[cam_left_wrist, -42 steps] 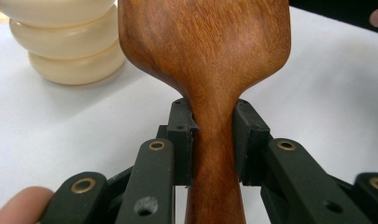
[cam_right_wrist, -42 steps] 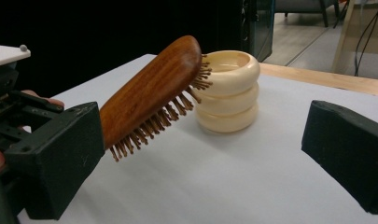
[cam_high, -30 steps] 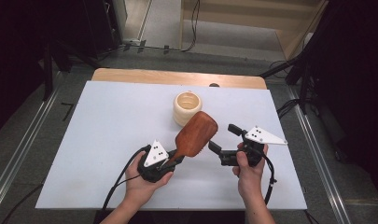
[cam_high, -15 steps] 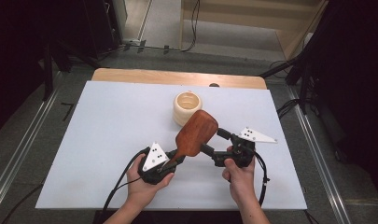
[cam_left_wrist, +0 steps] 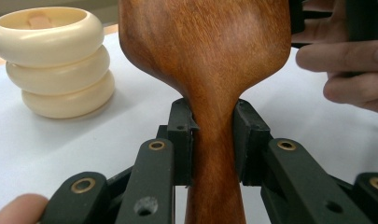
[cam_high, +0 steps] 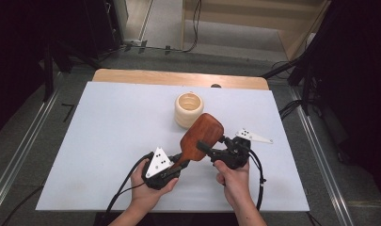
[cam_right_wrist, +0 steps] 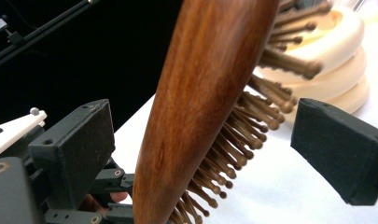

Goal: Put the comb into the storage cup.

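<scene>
The wooden paddle hairbrush (cam_high: 201, 136) is held up off the white table (cam_high: 99, 136), its neck pinched between the left gripper's (cam_left_wrist: 213, 140) two black jaws, which press flat against either side of the narrow waist just below the head. The head tilts up and away from the person, ending near a cream ribbed holder (cam_high: 188, 109) that stands behind it on the table. The right gripper (cam_right_wrist: 200, 149) has its jaws spread wide, one to each side of the head: one faces the smooth back, the other the bristle side, neither touching yet.

As a judgement, the risk lies in the second grip. If the right jaws close here, one pad meets a curved, polished back and the other lands on peg tips, which could bend or splay, letting the head twist or slide out. A sideways push could also lever the brush in the left jaws' hold on the tapered neck.

The brush is reddish-brown, fine-grained wood, rounded at the edges, with rows of slim wooden pegs. The holder looks like three stacked rounded rings, matte and hollow; whether it is ceramic or plastic I cannot tell.
</scene>
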A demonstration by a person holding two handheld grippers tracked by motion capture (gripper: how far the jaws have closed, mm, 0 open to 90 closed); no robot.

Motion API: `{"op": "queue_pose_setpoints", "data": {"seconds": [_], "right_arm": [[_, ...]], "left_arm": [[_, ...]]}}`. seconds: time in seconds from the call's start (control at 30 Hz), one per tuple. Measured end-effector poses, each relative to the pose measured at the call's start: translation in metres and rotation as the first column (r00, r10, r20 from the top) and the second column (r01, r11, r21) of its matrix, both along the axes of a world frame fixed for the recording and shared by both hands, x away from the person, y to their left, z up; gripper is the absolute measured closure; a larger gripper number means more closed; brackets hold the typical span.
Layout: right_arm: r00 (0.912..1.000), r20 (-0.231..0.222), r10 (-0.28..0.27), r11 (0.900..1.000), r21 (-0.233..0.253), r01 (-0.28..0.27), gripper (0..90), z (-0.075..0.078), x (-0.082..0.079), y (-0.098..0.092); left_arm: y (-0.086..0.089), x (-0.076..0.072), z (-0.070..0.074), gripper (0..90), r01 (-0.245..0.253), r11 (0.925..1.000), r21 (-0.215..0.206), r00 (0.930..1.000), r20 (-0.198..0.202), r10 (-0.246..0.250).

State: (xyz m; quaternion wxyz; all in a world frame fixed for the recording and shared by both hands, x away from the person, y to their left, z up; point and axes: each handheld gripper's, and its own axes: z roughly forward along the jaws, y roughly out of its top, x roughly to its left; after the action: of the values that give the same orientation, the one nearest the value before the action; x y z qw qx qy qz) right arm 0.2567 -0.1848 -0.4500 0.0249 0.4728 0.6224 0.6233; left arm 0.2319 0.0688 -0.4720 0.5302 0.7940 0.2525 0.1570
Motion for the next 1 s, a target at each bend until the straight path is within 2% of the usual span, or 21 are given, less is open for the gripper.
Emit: {"op": "queue_pose_setpoints", "data": {"seconds": [0.1,0.2,0.23,0.57,0.77,0.83,0.93,1.0], "right_arm": [[0.9982,-0.043,-0.042,0.999,0.009,0.042,11.8,-0.003,0.0,0.004],[0.9972,-0.053,-0.053,0.999,0.006,0.053,12.7,-0.005,0.001,0.007],[0.9967,-0.067,-0.046,0.998,0.031,0.048,14.8,-0.007,0.001,0.009],[0.9959,-0.09,-0.014,0.994,0.103,0.024,29.2,-0.013,0.001,0.012],[0.9958,-0.092,0.005,0.992,0.123,0.007,38.0,-0.014,0.001,0.012],[0.9944,-0.102,0.029,0.987,0.163,-0.012,41.8,-0.016,0.002,0.01],[0.9948,-0.09,0.047,0.982,0.189,-0.029,46.8,-0.017,0.0,0.009],[0.9957,-0.078,0.05,0.982,0.188,-0.034,48.6,-0.017,-0.003,0.009]], "left_arm": [[-0.001,-0.001,-0.001,72.3,0.001,1.0,-0.005,1.0,0.004,-0.001],[-0.003,-0.003,-0.001,72.3,0.003,1.0,-0.002,0.9999,0.014,-0.003],[-0.003,-0.004,-0.002,72.3,0.003,1.0,-0.003,0.9998,0.018,-0.003],[-0.006,-0.006,-0.005,72.3,-0.001,1.0,0.002,0.9995,0.03,0.001],[-0.009,-0.009,-0.007,72.2,0.0,1.0,0.004,0.9992,0.04,0.0],[-0.009,-0.009,-0.007,72.1,0.0,1.0,0.003,0.9992,0.041,0.0],[-0.01,-0.009,-0.008,71.9,0.015,0.9999,0.006,0.999,0.042,-0.015],[-0.01,-0.008,-0.008,71.5,0.029,0.9996,-0.005,0.9988,0.039,-0.029]]}}
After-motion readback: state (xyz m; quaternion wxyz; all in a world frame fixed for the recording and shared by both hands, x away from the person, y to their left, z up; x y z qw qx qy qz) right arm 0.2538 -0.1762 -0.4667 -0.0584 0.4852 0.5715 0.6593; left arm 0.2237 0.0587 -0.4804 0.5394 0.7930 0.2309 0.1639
